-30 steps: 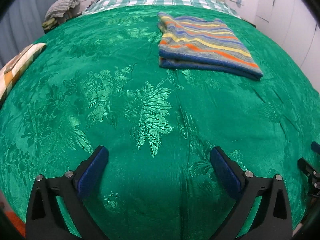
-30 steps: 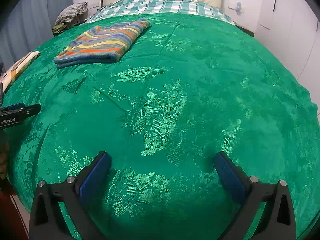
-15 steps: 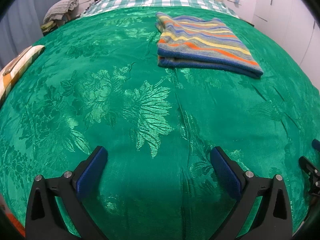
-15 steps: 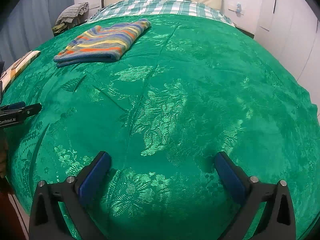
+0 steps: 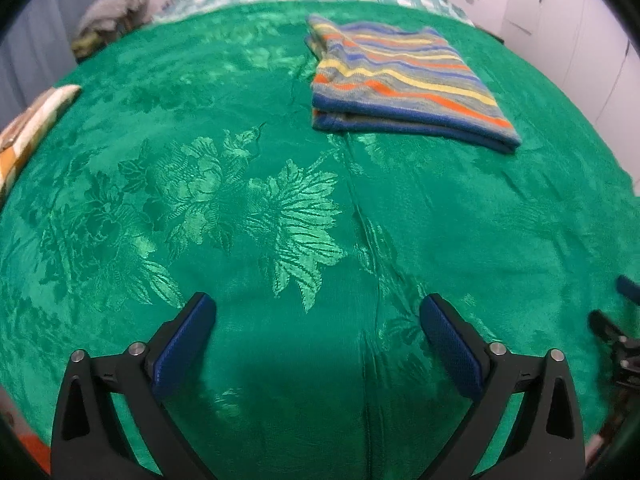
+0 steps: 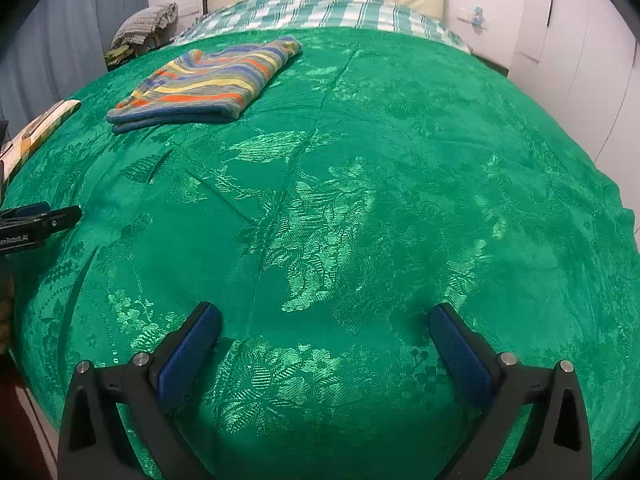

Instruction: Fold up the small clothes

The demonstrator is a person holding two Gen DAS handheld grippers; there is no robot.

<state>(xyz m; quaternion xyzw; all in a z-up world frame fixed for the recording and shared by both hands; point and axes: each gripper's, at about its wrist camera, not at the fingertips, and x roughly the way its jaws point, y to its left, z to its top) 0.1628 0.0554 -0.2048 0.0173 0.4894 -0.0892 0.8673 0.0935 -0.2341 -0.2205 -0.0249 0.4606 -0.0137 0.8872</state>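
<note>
- Blue-padded left tool (image 5: pixel 318 328) hangs spread wide, nothing btwn pads, low over the near part of the green bedspread (image 5: pixel 280 216).
- Right tool (image 6: pixel 325 338) likewise spread and empty, w/ green cloth only below it.
- Striped garment (image 5: pixel 404 80) lies far on the bed, right of centre in left view, far left in right view (image 6: pixel 208 82); well apart from both tools.
- It looks already folded: layered edge w/ blue hem faces the near side; long axis runs roughly near-to-far, skewed a bit in each view.
- Step, prob.: fold done, tools clear. Next move would call for another garment; none is visible on the bed.
</note>
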